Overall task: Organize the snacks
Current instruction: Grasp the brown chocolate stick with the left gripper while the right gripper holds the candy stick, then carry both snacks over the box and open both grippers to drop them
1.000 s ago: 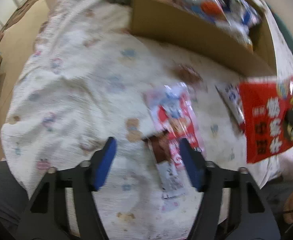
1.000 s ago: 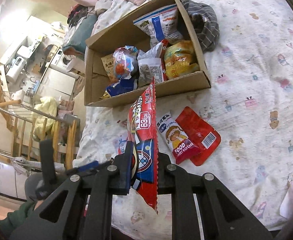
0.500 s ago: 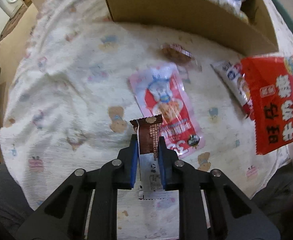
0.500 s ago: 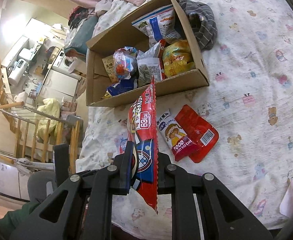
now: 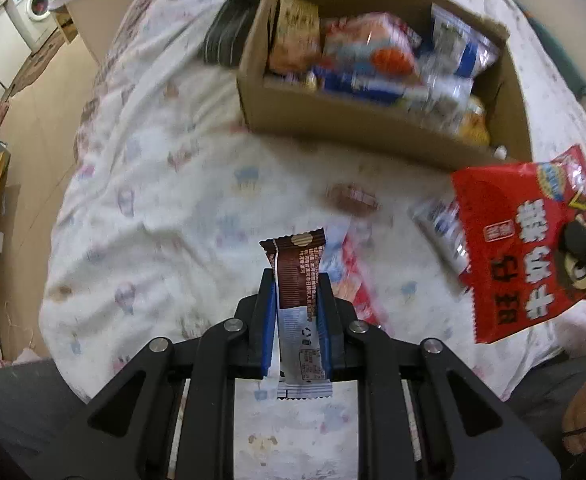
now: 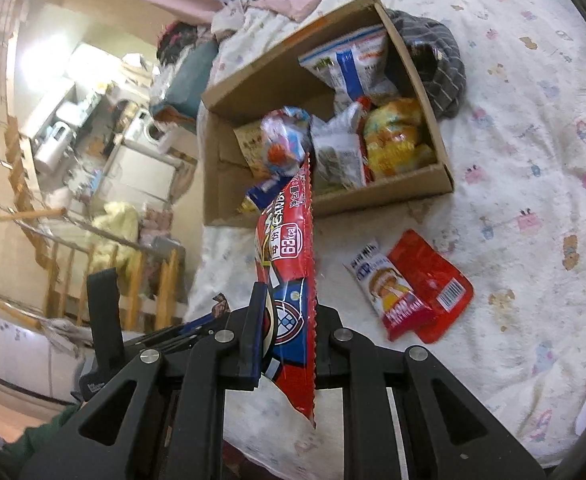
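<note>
My left gripper (image 5: 295, 280) is shut on a brown and white snack bar (image 5: 297, 276), lifted above the bed. My right gripper (image 6: 287, 300) is shut on a red candy bag (image 6: 289, 248), which also shows at the right of the left wrist view (image 5: 525, 256). A cardboard box (image 5: 357, 124) holding several snack packs stands ahead; it also shows in the right wrist view (image 6: 393, 196). A pink and red pack (image 5: 349, 276) lies on the bed under the bar. A white rice cake pack (image 6: 381, 284) and a red pouch (image 6: 433, 284) lie near the box.
The bed has a white printed cover (image 5: 153, 208). A dark striped cloth (image 6: 437, 64) lies beside the box. A small brown wrapper (image 5: 353, 200) lies before the box. The bed edge drops at left to a floor with a washing machine (image 5: 33, 4) and wooden railings (image 6: 73, 256).
My left gripper closed on the snack bar and lifted it toward the box. The right gripper with the red bag moved closer to the box.
</note>
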The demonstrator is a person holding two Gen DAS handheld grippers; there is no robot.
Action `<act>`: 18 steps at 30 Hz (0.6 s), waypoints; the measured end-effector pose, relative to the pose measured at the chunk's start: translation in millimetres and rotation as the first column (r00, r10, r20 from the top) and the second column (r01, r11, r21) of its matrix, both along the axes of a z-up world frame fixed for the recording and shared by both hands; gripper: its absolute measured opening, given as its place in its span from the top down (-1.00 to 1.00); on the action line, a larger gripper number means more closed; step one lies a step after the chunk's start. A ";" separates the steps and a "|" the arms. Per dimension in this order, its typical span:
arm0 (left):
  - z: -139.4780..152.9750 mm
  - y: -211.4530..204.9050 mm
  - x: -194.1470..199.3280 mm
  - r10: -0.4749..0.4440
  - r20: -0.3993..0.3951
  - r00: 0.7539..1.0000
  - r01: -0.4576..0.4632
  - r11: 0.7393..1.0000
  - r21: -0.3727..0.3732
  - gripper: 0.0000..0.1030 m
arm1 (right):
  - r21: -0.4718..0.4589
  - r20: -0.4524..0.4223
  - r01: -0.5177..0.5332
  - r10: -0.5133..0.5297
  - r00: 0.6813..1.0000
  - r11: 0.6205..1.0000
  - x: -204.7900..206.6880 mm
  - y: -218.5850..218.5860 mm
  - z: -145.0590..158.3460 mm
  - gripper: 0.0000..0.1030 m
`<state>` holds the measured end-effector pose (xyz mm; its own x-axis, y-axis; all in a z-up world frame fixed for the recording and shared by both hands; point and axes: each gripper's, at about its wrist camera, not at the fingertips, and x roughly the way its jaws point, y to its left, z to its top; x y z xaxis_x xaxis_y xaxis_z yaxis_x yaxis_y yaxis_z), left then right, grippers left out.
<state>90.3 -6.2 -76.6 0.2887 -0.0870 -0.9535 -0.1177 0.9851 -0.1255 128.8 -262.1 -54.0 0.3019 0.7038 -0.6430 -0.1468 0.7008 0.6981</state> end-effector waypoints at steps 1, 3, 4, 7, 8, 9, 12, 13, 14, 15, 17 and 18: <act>7.8 4.6 10.2 0.002 0.005 1.000 -0.002 1.000 -0.002 0.71 | 0.008 0.008 0.013 -0.013 1.000 1.000 2.6 0.2 2.0 0.67; 17.6 7.6 19.6 0.010 0.027 1.000 -0.010 1.000 0.008 0.71 | 0.015 0.027 0.032 -0.032 0.999 0.999 8.0 1.2 6.1 0.67; 21.2 9.3 25.0 0.011 0.037 0.999 -0.011 1.000 0.012 0.71 | 0.023 0.037 0.043 -0.044 0.998 0.999 11.4 1.9 8.7 0.67; 33.7 17.8 41.2 0.005 0.070 0.998 -0.007 1.000 0.023 0.71 | 0.032 0.062 0.065 -0.066 0.996 0.997 21.5 2.9 15.0 0.67; 37.3 19.0 44.4 0.002 0.079 0.997 -0.004 1.000 0.028 0.71 | 0.032 0.066 0.069 -0.071 0.995 0.997 24.6 2.6 16.5 0.67; 42.6 19.6 49.4 -0.005 0.091 0.996 0.001 0.999 0.037 0.71 | 0.032 0.071 0.074 -0.076 0.995 0.997 28.3 1.9 18.2 0.67; 52.7 23.9 66.9 -0.023 0.121 0.992 0.016 0.998 0.057 0.71 | 0.045 0.089 0.100 -0.104 0.991 0.994 44.1 -1.7 24.6 0.67; 56.2 24.3 72.0 -0.028 0.132 0.991 0.020 0.998 0.064 0.71 | 0.047 0.100 0.108 -0.113 0.989 0.993 49.3 -1.9 28.3 0.67; 59.8 24.5 77.9 -0.033 0.142 0.989 0.024 0.997 0.070 0.71 | 0.045 0.109 0.114 -0.119 0.987 0.992 53.8 -1.8 31.0 0.67; 62.9 24.8 84.1 -0.037 0.149 0.988 0.027 0.997 0.070 0.71 | 0.039 0.119 0.118 -0.122 0.985 0.992 60.1 -1.6 33.8 0.67; 67.0 24.6 93.9 -0.040 0.160 0.986 0.029 0.997 0.066 0.71 | 0.025 0.137 0.129 -0.131 0.982 0.991 73.2 -1.9 38.2 0.67; 69.3 24.4 99.4 -0.043 0.164 0.985 0.032 0.997 0.065 0.71 | 0.020 0.143 0.137 -0.139 0.980 0.990 79.5 -3.2 39.2 0.67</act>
<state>189.7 18.2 -7.3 0.4408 -0.0429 -0.8966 -0.0633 0.9949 -0.0787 208.3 -265.3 -14.8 0.4854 0.6549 -0.5792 -0.1487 0.7147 0.6834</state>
